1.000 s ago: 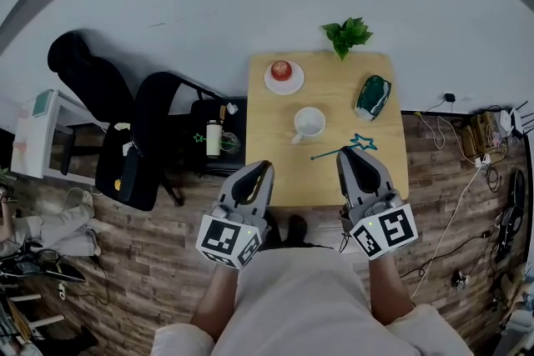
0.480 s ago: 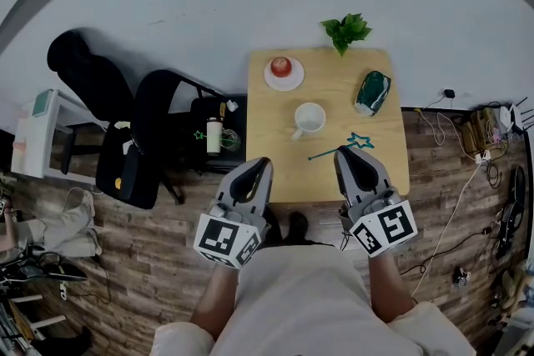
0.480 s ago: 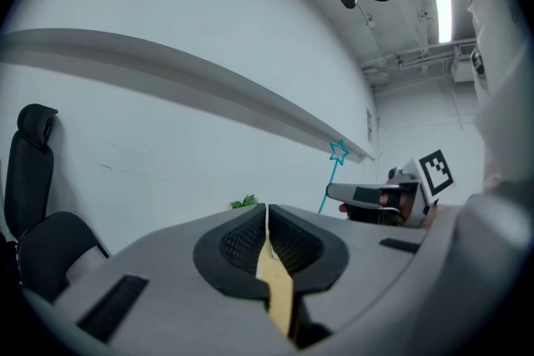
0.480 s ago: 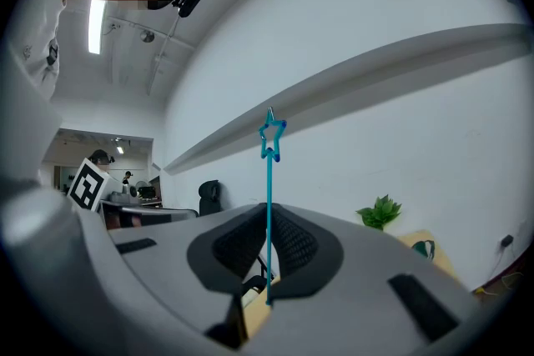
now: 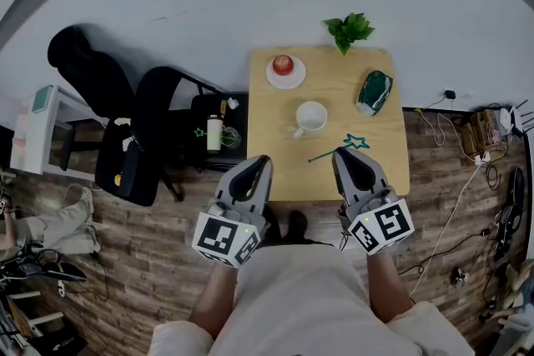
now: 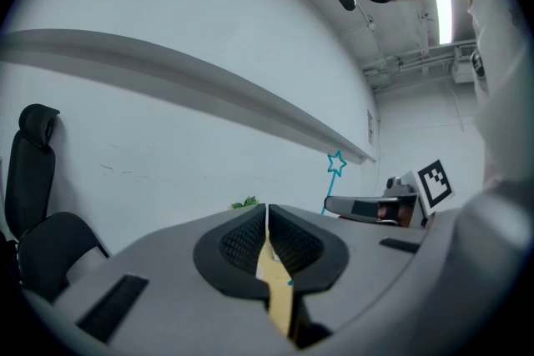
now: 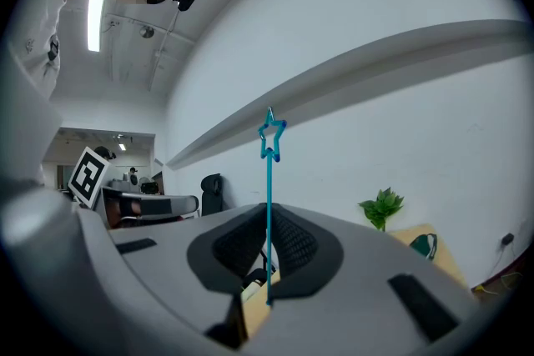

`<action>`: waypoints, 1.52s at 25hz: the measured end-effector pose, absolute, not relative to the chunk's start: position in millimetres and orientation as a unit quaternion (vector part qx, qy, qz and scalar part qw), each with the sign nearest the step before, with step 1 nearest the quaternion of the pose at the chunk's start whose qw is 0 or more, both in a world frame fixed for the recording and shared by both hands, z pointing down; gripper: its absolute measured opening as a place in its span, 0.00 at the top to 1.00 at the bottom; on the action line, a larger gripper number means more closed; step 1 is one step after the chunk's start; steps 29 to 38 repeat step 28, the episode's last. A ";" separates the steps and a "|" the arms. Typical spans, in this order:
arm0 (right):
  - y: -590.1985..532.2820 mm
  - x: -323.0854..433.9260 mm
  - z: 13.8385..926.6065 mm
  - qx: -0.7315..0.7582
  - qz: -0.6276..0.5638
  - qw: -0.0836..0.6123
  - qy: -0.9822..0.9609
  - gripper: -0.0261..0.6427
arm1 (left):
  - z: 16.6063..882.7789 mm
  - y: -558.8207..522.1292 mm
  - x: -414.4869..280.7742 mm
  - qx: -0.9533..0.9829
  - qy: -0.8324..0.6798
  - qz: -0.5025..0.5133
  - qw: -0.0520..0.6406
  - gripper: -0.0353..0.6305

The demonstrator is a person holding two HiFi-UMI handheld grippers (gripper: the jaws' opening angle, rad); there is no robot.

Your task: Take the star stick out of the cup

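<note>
The star stick (image 7: 269, 179) is out of the cup and up in the air, pinched low on its shaft by the right tongs (image 7: 267, 250). In the right gripper view the shaft stands upright between the two pads, with the blue star on top. The pads are closed right down on that thin rod, with hardly a gap. In the head view the stick (image 5: 357, 141) lies across the tip of the right tongs (image 5: 346, 154), at the lower right of the worktop (image 5: 267, 129). That low grip probably lets the star end ride clear above the tongs.

The white cup (image 5: 310, 119) sits near the middle of the worktop, well apart from the stick, and looks empty. So the lift-out reads as done.

The left tongs (image 6: 267, 233) have their pads together on nothing, with only a sliver of worktop showing through. They wait at the lower left (image 5: 259, 164), likely just kept out of the way. Their view catches the star (image 6: 335, 165) off to the right.

Further out are a plate (image 5: 284, 79) with something red at the top, a dark green packet (image 5: 373, 92) at the right and a plant (image 5: 349, 31) on the far edge.

Against a second ago, very little differs. The stick was already clear of the cup and in the same grip. The star now sits a touch further left in the frame, and both tongs have barely shifted.
</note>
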State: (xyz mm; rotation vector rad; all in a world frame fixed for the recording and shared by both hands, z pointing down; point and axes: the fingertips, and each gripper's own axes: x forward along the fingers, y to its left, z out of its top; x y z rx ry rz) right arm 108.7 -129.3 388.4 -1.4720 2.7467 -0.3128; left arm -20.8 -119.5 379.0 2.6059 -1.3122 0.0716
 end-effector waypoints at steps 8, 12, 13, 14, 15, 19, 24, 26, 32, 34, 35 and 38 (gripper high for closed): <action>-128.9 102.6 394.1 -0.464 -0.097 -0.010 0.880 0.94 | 381.2 -120.1 -27.0 0.884 -0.453 0.025 0.113 0.92; -129.1 100.0 395.4 -0.463 -0.097 -0.012 0.881 0.94 | 382.9 -120.7 -31.6 0.881 -0.458 0.023 0.115 0.92; -129.0 99.0 395.4 -0.463 -0.097 -0.012 0.881 0.94 | 383.3 -120.6 -33.0 0.881 -0.459 0.023 0.116 0.92; -128.9 98.1 395.0 -0.462 -0.097 -0.012 0.882 0.94 | 383.5 -120.4 -34.2 0.880 -0.460 0.024 0.116 0.93; -128.9 97.4 394.3 -0.461 -0.096 -0.011 0.882 0.94 | 383.3 -120.4 -35.1 0.880 -0.461 0.024 0.116 0.92; -130.8 97.0 391.4 -0.458 -0.094 -0.010 0.884 0.94 | 382.8 -121.8 -35.3 0.879 -0.462 0.024 0.118 0.92; -131.5 96.9 391.6 -0.458 -0.093 -0.010 0.884 0.94 | 384.1 -122.0 -35.2 0.878 -0.462 0.023 0.119 0.92; -132.7 97.8 391.4 -0.457 -0.093 -0.010 0.884 0.94 | 383.8 -122.9 -34.7 0.878 -0.462 0.024 0.119 0.92; -133.8 99.1 391.0 -0.457 -0.093 -0.010 0.884 0.94 | 383.4 -123.9 -34.1 0.878 -0.463 0.025 0.118 0.92; -133.8 99.1 391.0 -0.457 -0.093 -0.010 0.884 0.94 | 383.4 -123.9 -34.1 0.878 -0.463 0.025 0.118 0.92; -133.8 99.1 391.0 -0.457 -0.093 -0.010 0.884 0.94 | 383.4 -123.9 -34.1 0.878 -0.463 0.025 0.118 0.92; -133.8 99.1 391.0 -0.457 -0.093 -0.010 0.884 0.94 | 383.4 -123.9 -34.1 0.878 -0.463 0.025 0.118 0.92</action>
